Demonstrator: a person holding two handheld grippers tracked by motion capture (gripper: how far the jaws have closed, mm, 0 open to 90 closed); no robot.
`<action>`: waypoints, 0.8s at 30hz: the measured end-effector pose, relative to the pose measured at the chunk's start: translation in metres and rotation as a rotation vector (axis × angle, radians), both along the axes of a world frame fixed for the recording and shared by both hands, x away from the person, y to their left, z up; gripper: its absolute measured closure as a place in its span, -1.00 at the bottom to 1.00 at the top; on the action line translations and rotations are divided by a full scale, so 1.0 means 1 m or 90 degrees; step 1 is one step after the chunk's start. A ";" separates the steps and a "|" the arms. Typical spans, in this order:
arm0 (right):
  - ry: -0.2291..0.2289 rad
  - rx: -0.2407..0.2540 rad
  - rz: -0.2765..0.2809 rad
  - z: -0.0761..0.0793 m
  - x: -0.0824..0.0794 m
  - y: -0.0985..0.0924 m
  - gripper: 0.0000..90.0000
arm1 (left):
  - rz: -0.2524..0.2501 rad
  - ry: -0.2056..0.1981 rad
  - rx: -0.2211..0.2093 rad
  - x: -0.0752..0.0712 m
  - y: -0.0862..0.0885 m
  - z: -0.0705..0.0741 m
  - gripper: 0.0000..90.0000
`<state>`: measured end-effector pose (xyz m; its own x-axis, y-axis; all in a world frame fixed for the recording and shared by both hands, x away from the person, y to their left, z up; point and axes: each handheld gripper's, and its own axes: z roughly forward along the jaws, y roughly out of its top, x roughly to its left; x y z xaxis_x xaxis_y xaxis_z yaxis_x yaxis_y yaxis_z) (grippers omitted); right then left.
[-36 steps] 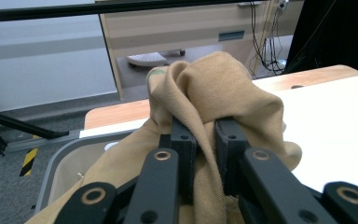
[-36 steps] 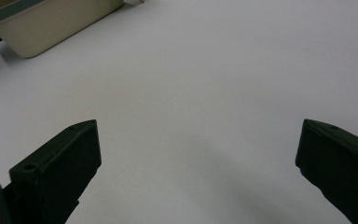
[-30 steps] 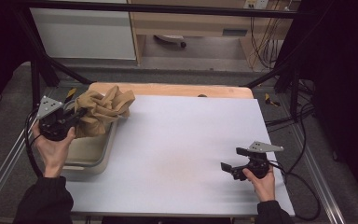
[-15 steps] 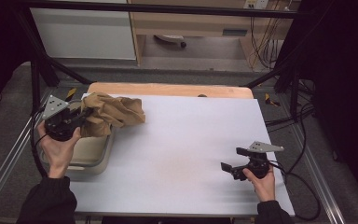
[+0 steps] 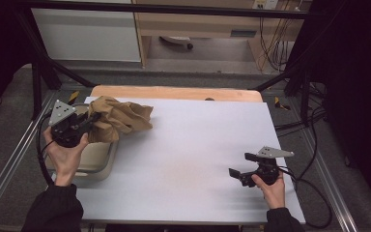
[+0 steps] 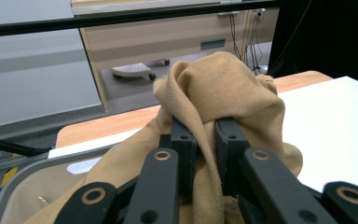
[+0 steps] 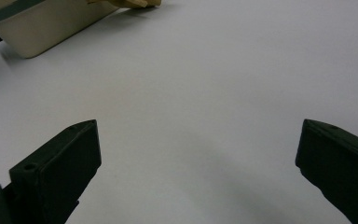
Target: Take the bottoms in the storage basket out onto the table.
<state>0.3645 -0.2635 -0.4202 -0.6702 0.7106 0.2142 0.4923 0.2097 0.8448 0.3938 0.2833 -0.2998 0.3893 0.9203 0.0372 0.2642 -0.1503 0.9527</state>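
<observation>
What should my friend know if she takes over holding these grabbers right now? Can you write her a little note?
Left hand-held gripper: shut on a fold of the tan cloth, holding it up at the table's left edge.
Right hand-held gripper: open, holding nothing, low over the white table near its right side.
Cloth: bunched, partly over the beige tub, partly over the table.
Done: cloth gripped and lifted out of the tub.
Left: probably carry the cloth fully onto the table and lay it down; the right hand-held gripper could help spread it.

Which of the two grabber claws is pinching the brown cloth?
The left gripper: its jaws are shut on the tan cloth over the tub. The right gripper is open, holding nothing.
</observation>
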 end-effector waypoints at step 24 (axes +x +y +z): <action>0.000 -0.001 0.000 0.000 0.000 0.000 -0.99 | -0.023 0.000 -0.009 0.001 -0.026 -0.004 0.78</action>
